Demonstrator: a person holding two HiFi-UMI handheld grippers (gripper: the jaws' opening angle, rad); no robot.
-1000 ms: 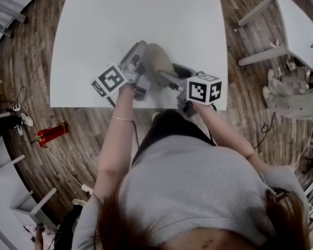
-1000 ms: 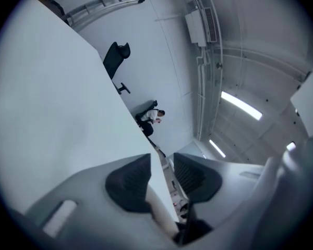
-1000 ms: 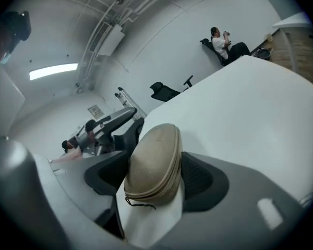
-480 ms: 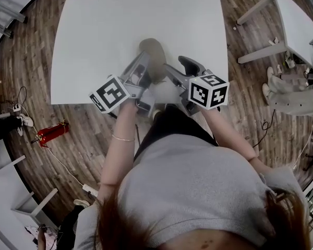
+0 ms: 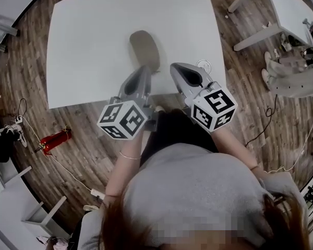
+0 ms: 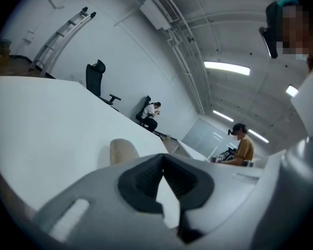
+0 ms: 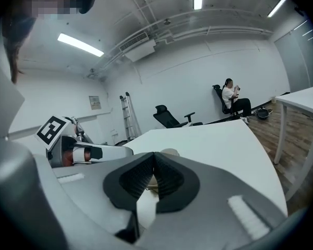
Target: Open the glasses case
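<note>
White table [image 5: 94, 46]; second white table [image 5: 287, 4]; red extinguisher [image 5: 55, 139] on wood floor [image 5: 21, 61] beside first table's near-left corner; ladder [image 7: 131, 116]; black office chair [image 7: 169, 117].

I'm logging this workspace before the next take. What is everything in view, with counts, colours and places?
glasses case: one, beige, lying on the table, beyond both grippers, touched by neither
table: one, white, in front of the person
second table: one, white, far right
fire extinguisher: one, red, on the wooden floor, left
office chair: one empty, black, beyond the table
ladder: one, pale, against the far wall
bystanders: two, one seated by the wall, one in an ochre shirt
left gripper: grey, near table edge, jaws shut, empty
right gripper: grey, beside it, jaws just closed, empty
</note>
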